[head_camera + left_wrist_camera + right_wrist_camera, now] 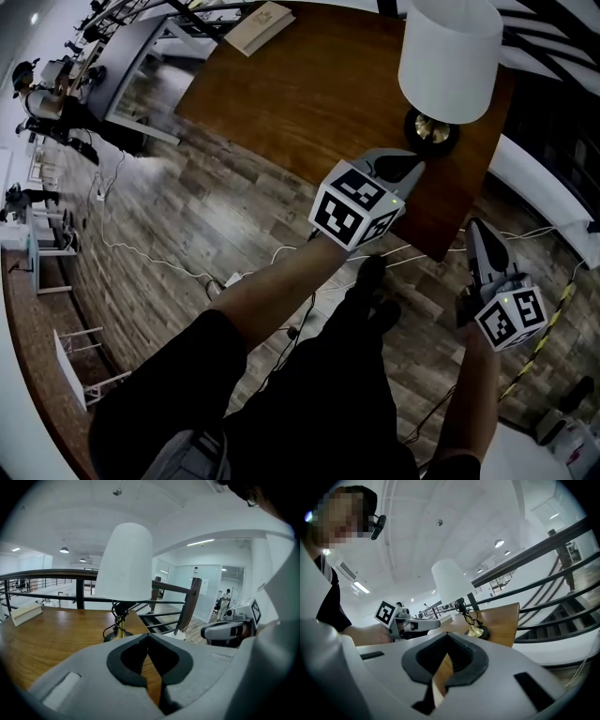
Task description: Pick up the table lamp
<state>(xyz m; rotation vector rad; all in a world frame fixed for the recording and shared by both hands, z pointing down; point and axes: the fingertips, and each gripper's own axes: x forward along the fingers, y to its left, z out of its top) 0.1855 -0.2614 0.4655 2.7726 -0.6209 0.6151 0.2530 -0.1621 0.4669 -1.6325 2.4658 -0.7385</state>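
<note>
- A person holding tongs in each hand stands at the near corner of a wooden table. The table lamp stands upright on that corner, at about one o'clock from the left tongs in the head view.
- The lamp's white shade rises above a dark round base. A dark cord is bunched around the slim stem between them.
- The left tongs are pressed together with nothing between them. Their tip is over the table's edge, near the base but apart from it.
- The right tongs are likewise closed and empty. They are off the table, over the wooden floor, at about four o'clock from the left pair.
- In the right gripper view the lamp stands at twelve o'clock beyond the joined tips.
- The step in hand appears to be the approach, since neither pair touches the lamp yet.
- The next move likely calls for parting at least one pair and bringing it either side of the stem below the shade. The tongs would then close firmly, clear of the cord, so the lamp lifts upright.
</note>
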